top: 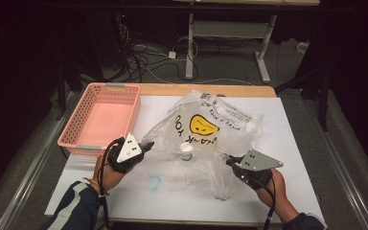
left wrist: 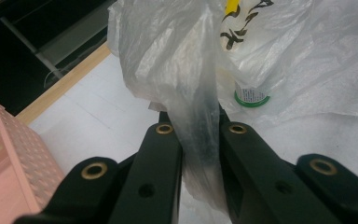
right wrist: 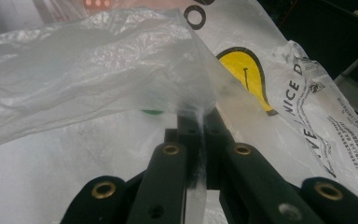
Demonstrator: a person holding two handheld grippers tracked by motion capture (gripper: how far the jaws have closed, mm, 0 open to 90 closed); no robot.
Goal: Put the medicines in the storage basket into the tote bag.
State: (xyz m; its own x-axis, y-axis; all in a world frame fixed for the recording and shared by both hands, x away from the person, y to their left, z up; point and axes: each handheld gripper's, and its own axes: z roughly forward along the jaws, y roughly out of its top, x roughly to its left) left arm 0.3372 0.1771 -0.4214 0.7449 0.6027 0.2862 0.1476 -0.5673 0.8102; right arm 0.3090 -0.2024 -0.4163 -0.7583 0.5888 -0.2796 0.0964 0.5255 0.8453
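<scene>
A clear plastic bag (top: 206, 129) with a yellow smiley and black lettering lies spread on the white table cover. Inside it rests a small white bottle with a green base (top: 187, 151), which the left gripper view shows through the film as a bottle (left wrist: 251, 95). My left gripper (top: 148, 145) is shut on the bag's left handle (left wrist: 198, 126). My right gripper (top: 228, 161) is shut on a fold of the bag (right wrist: 200, 109) at its right edge. The bag (right wrist: 98, 70) bulges upward between the two grips.
A pink perforated basket (top: 103, 117) stands at the table's left, close to my left hand, its rim (left wrist: 9, 154) beside the jaws. A faint blue ring mark (top: 154, 181) sits on the white cover (top: 297, 158) near the front. Cables and desk legs lie beyond the far edge.
</scene>
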